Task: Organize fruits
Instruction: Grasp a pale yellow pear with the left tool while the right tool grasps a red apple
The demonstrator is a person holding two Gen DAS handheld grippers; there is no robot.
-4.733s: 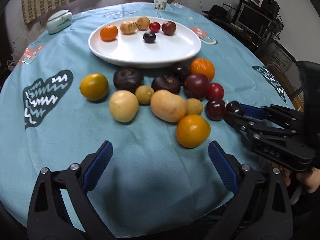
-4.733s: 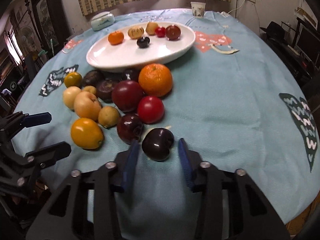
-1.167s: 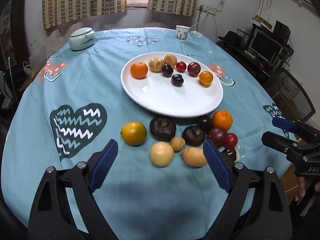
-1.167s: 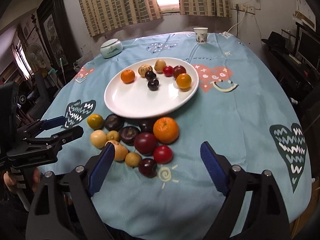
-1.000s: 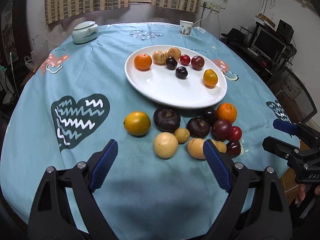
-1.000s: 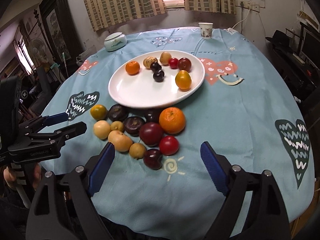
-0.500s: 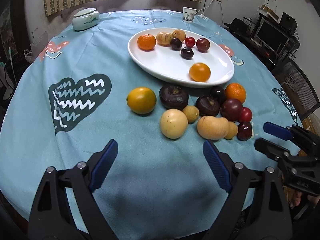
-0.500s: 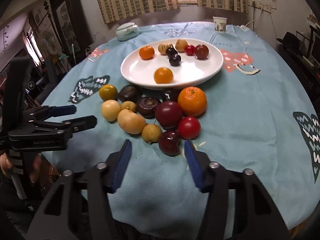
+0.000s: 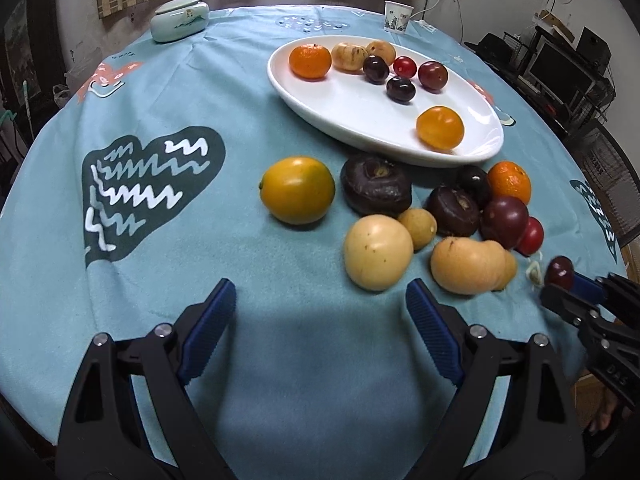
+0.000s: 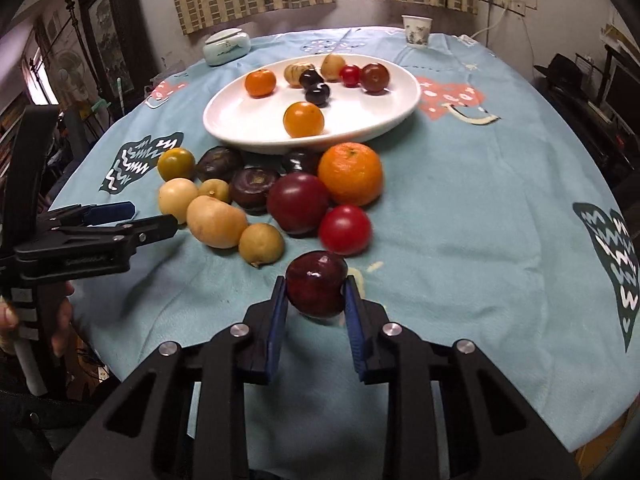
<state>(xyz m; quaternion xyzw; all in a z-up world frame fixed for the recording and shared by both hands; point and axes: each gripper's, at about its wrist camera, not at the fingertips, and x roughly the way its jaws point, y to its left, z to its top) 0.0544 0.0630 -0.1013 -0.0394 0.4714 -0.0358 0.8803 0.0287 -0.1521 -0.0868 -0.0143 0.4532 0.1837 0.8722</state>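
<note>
A white oval plate (image 9: pixel 360 116) (image 10: pixel 240 124) holds several small fruits, with an orange-yellow one (image 9: pixel 440 127) (image 10: pixel 303 119) near its front. A pile of loose fruit lies on the cloth before it: an orange (image 10: pixel 350 173), a red tomato (image 10: pixel 345 229), dark plums, pale yellow fruits (image 9: pixel 377 252). My right gripper (image 10: pixel 316 300) is shut on a dark red plum (image 10: pixel 317 289) (image 9: pixel 560 272) at the pile's near edge. My left gripper (image 9: pixel 320 312) is open and empty, just short of the pale fruits.
A round table with a light blue patterned cloth (image 9: pixel 160 240). A pale green lidded dish (image 9: pixel 180 18) and a paper cup (image 9: pixel 398 16) stand at the far side. Chairs and electronics stand to the right of the table.
Both grippers moved in toward the fruit pile. My right gripper narrowed and closed on the dark red plum. The orange-yellow fruit rolled across the plate to its front.
</note>
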